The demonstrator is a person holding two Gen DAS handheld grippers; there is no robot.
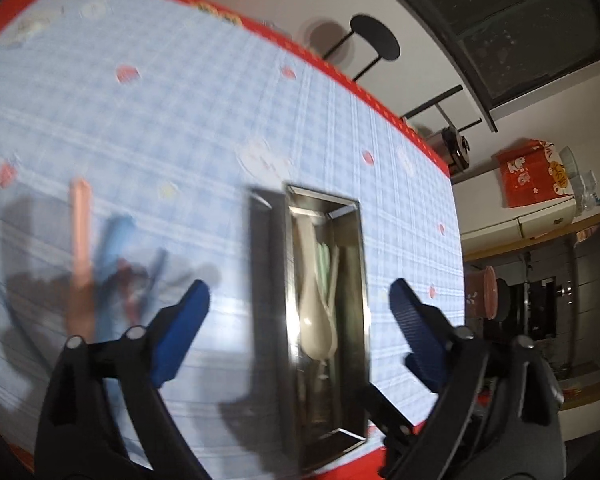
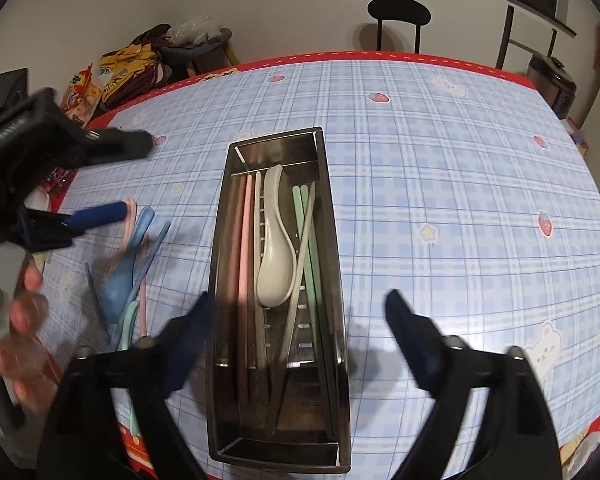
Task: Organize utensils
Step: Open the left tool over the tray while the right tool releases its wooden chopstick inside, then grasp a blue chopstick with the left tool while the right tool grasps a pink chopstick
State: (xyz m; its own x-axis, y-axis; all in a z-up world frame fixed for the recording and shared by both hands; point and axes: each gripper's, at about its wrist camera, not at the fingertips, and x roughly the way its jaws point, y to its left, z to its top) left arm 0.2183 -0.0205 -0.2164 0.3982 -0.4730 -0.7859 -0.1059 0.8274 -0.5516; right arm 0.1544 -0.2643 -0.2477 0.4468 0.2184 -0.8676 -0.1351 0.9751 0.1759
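Both my grippers, left (image 1: 300, 312) and right (image 2: 300, 320), gape empty. Tray (image 2: 332, 240) sits mid-table; loose spoons (image 2: 120, 280) crowd the left edge, where a clumsy grab could knock them off.

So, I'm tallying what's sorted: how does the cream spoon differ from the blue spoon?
The cream spoon lies inside the steel tray, among chopsticks; the blue spoon lies out on the tablecloth, left of the tray in the right wrist view. The cream one is off-white, the blue one light blue. The cream one lies along the tray's length; the blue one lies aslant in a loose heap of utensils. Both are soup-spoon shaped, bowls toward the camera.
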